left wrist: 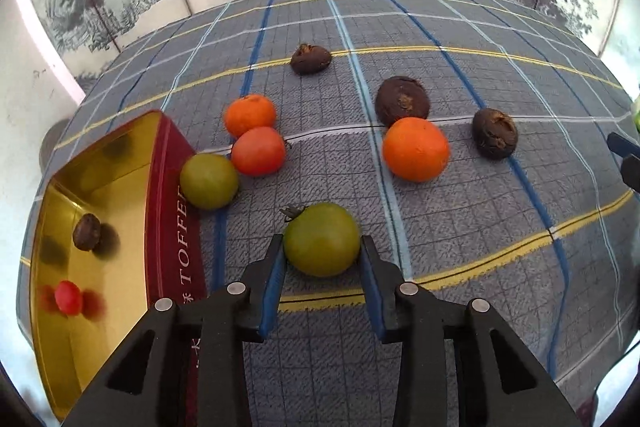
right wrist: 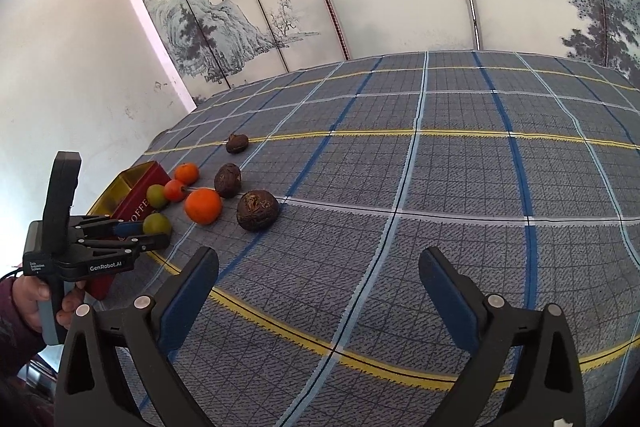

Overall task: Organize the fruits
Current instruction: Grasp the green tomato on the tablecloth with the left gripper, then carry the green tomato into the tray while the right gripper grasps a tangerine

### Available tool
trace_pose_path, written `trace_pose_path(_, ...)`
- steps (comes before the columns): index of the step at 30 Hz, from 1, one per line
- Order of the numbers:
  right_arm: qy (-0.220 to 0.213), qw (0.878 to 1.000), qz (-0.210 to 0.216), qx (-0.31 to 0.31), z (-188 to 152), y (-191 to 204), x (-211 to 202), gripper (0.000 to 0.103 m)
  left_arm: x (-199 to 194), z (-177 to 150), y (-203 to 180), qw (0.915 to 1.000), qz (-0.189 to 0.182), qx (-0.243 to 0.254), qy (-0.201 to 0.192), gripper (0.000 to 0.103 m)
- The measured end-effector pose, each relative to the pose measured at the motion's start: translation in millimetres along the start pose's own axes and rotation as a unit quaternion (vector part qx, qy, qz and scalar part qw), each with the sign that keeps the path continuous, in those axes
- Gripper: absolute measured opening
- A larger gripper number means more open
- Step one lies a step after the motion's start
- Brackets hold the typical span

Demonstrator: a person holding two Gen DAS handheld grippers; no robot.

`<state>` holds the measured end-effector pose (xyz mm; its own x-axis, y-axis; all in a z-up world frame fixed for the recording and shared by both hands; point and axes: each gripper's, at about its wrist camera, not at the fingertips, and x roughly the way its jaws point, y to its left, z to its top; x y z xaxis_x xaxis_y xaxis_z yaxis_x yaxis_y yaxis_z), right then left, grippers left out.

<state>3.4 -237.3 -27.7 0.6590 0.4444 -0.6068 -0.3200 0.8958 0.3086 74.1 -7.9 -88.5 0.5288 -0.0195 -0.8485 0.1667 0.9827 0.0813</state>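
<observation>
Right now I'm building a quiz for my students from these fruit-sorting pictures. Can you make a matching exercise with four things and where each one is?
Things:
1. green tomato with stem
2. small red tomato
3. big orange mandarin
4. right hand-held gripper

Places or states:
A. inside the gold-lined tin
B. open over bare tablecloth, holding nothing
C. between the fingers of the left hand-held gripper
D. on the cloth, right beside a dark brown fruit

Pairs: 1-C, 2-A, 3-D, 4-B
</observation>
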Motion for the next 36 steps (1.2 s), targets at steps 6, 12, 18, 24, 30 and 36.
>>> trace_pose_path(6, 0.006, 1.0, -0.008, -0.003, 0, 1, 4, 0.1, -9, -6, 3, 0.9995, -0.018, -0.025, -0.011, 0.034)
trace_pose_path(12, -0.008, 0.999, 0.019, -0.042, 1, 23, -1, 0.093, -62, -10, 7, 0.9964, -0.043, -0.047, -0.056, 0.034)
trace_pose_path(18, 0.048, 0.986, 0.137, -0.085, 21, 102, 34, 0.076, -104, -25, 26, 0.9932, -0.051, -0.076, -0.072, 0.034)
trace_pose_path(24, 0.096, 0.987, 0.088, -0.092, 26, 122, 98, 0.073, -132, -45, 50, 0.9919, -0.019, -0.088, -0.089, 0.034)
trace_pose_path(30, 0.116, 0.987, 0.056, -0.093, 28, 128, 129, 0.063, -139, -64, 77, 0.9901, -0.004, -0.105, -0.094, 0.034)
trace_pose_path(36, 0.117, 0.987, 0.026, -0.102, 27, 132, 133, 0.037, -139, -74, 101, 0.9876, 0.001, -0.124, -0.097, 0.034)
